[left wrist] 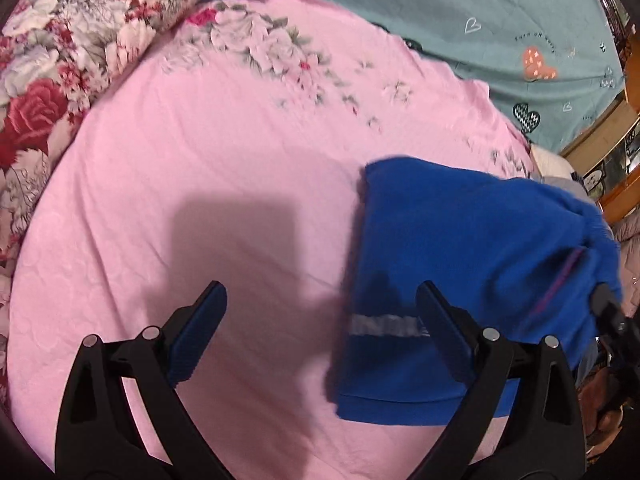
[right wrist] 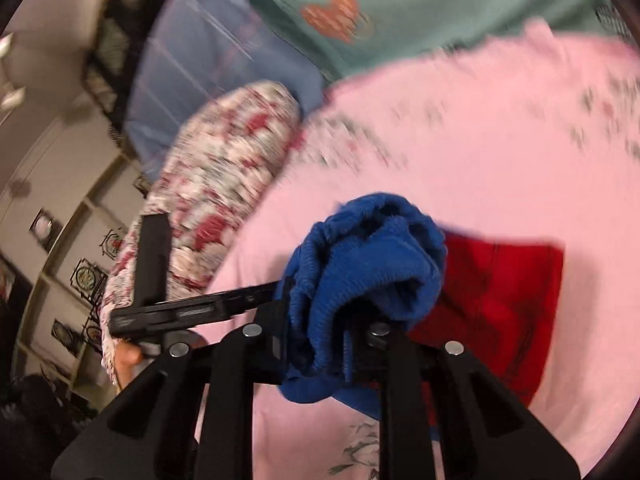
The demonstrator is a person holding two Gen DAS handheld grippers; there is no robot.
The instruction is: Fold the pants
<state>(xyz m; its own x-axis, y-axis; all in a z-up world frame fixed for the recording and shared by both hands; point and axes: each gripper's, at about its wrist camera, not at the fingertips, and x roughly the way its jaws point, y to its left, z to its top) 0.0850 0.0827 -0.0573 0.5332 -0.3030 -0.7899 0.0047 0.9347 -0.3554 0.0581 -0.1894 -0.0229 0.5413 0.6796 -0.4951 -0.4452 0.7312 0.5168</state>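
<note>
The blue fleece pants (left wrist: 460,256) hang folded over the pink bed sheet (left wrist: 200,152) at the right of the left wrist view; a grey-white stripe crosses their lower part. My left gripper (left wrist: 320,312) is open and empty, its right finger in front of the pants' lower edge. My right gripper (right wrist: 320,320) is shut on a bunched part of the blue pants (right wrist: 372,264) and holds it above the sheet. Its tip also shows in the left wrist view (left wrist: 604,304) at the pants' right edge.
A rose-patterned quilt roll (left wrist: 60,52) lies along the left. A teal heart-print sheet (left wrist: 500,20) covers the far side. A red garment (right wrist: 500,300) lies on the pink sheet (right wrist: 480,140) beyond the right gripper. A wooden frame (left wrist: 616,168) stands at the far right.
</note>
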